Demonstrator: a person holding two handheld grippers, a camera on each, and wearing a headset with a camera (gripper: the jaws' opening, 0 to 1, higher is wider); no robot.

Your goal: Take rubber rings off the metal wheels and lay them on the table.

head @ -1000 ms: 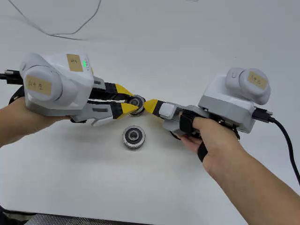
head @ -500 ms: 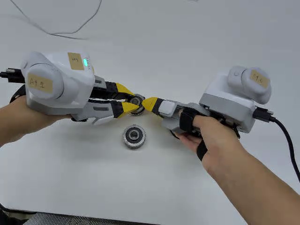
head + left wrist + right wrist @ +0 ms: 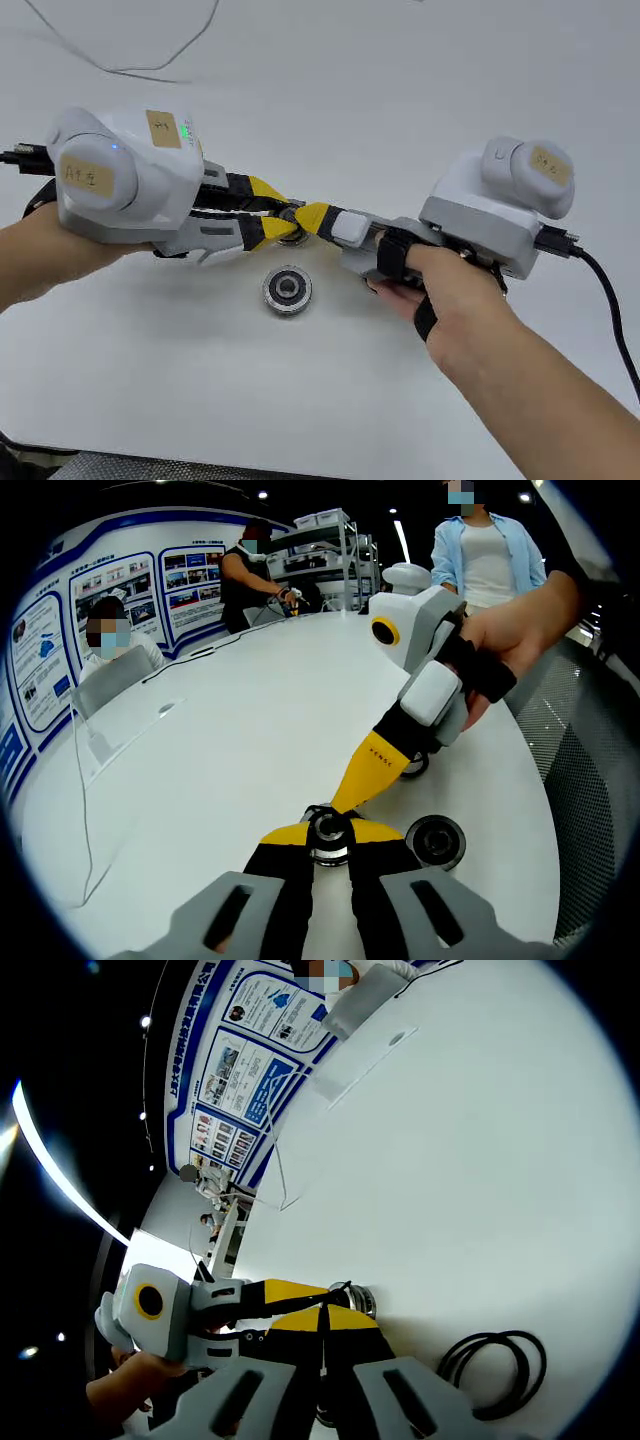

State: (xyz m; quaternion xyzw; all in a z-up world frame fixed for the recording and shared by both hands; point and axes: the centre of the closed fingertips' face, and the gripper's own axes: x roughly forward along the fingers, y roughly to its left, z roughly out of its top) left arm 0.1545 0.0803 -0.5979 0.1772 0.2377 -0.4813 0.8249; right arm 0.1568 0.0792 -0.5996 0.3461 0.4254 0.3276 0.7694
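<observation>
Gripping one metal wheel (image 3: 330, 837), left tool (image 3: 279, 219), right tool (image 3: 307, 217) pressed together at its rim, second wheel (image 3: 287, 290) on table (image 3: 400, 100)

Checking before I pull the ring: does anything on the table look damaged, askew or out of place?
Nothing stands out. The left claw grips one wheel squarely, the right claw meets its rim, a second wheel lies flat on the table, and loose black rings lie there too.

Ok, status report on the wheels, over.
Left gripper shut on metal wheel. Right gripper shut, tips at its rubber ring. Second wheel and loose rings lie on table. Nothing blocking.
</observation>
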